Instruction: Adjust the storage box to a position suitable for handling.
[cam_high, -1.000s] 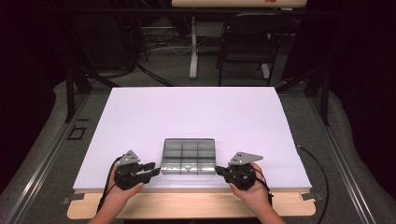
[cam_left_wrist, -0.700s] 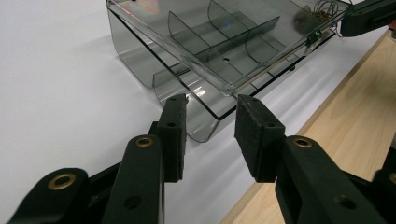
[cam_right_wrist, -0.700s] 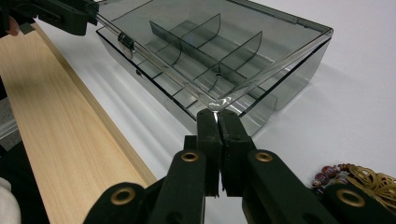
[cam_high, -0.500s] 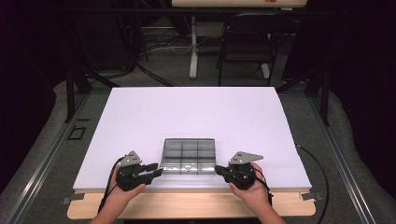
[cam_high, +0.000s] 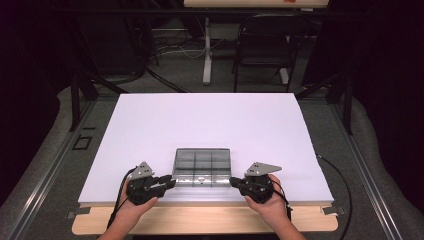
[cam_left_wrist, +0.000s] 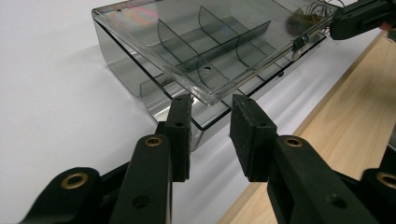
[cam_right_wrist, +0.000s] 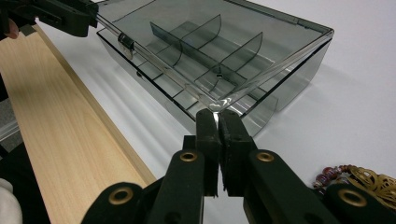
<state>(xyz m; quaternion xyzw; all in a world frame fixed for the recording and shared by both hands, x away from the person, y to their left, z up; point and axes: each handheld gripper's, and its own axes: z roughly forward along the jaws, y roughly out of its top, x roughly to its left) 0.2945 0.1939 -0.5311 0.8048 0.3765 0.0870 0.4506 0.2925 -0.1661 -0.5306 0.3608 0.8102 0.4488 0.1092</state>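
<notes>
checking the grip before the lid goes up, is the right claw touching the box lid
Touching. In the right gripper view the right claw is shut on the corner edge of the clear lid, no gap showing.

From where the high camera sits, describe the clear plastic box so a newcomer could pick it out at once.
Find the white table and follow it to its near edge, by the wooden strip. Midway between the left gripper and the right gripper sits the smoky transparent organizer box. Nothing else there is see-through: curved dividers split its inside into compartments, and its lid is raised at the front.
</notes>
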